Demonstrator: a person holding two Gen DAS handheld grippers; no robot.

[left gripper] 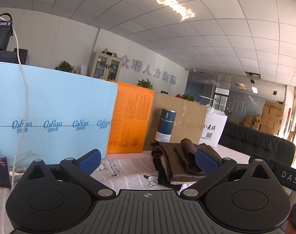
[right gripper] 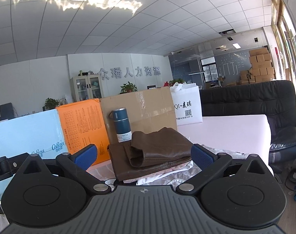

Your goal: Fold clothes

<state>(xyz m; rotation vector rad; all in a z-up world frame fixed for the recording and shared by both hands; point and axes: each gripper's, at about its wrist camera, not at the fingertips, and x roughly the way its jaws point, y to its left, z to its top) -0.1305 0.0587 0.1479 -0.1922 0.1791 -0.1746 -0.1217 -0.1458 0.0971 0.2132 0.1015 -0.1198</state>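
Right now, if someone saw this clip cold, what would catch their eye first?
Probably the folded brown garment, lying on top of a pile of lighter clothes in the middle of the table. Behind it a row of boxes stands out: a light blue box, an orange box and a cardboard box, with a dark teal bottle upright in front. Both hand-held grippers, left and right, are open and empty.

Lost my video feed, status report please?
Left claw open, empty. Right claw open, empty. Brown garment folded on the pile, untouched. Blue bottle stands behind it, not in the way.
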